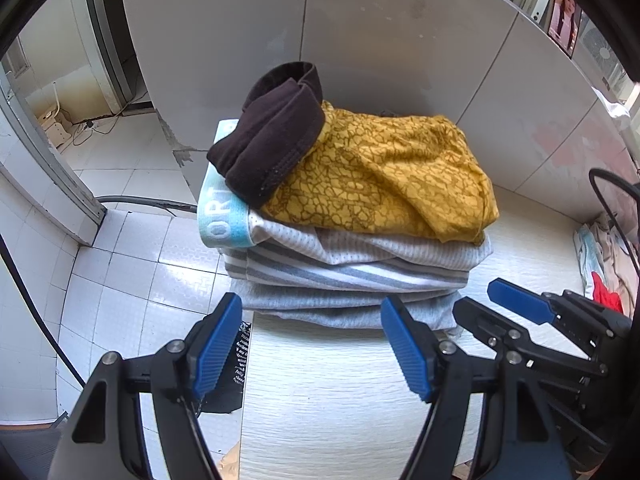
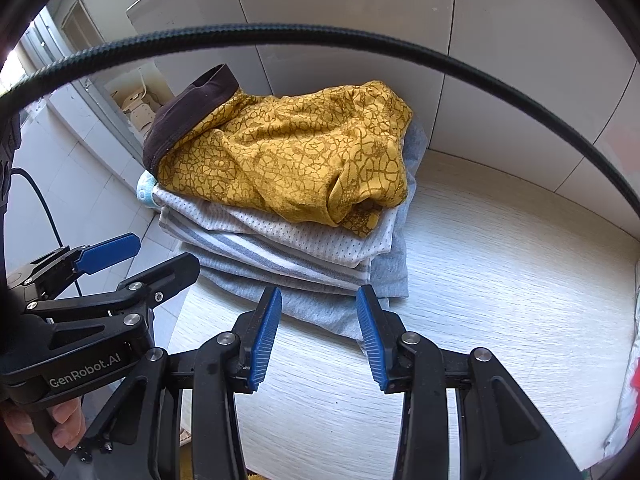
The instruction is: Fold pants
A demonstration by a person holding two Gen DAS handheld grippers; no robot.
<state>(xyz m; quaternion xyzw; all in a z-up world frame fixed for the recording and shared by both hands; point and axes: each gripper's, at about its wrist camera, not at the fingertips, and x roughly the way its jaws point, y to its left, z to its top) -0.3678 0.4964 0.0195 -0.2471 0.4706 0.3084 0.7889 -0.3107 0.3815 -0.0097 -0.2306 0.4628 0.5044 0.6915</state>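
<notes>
Pants on top: the yellow patterned pants (image 1: 384, 172) are lying folded on top of the stack of folded clothes (image 1: 352, 272), their dark brown waistband (image 1: 268, 136) flopping over at the stack's far left.
Stack's place: it is sitting toward the far left of the pale wood-grain table (image 1: 340, 392), close to the white panel (image 1: 400, 32) behind, with its left side at the table's left edge.
Direction from the claws: the stack is lying straight ahead of both grippers, on the far side of them, neither claw touching it.
Long axis: the pants are running left to right across both views, waistband to the left, the folded end to the right.
Nearer hand: I am judging the two about equally near; the left gripper (image 1: 312, 348) is facing the stack's left half, the right gripper (image 2: 320, 332) its near right corner.
Left claw: its blue pads (image 1: 216, 344) are standing wide apart, holding nothing.
Right claw: its jaws are standing at a narrower gap, also empty.
Pose: both grippers are pointing steeply down over bare table just in front of the stack, side by side.
Task judgement: these pants are looking already folded and stacked; more clothes (image 1: 604, 276) are waiting at the far right.
</notes>
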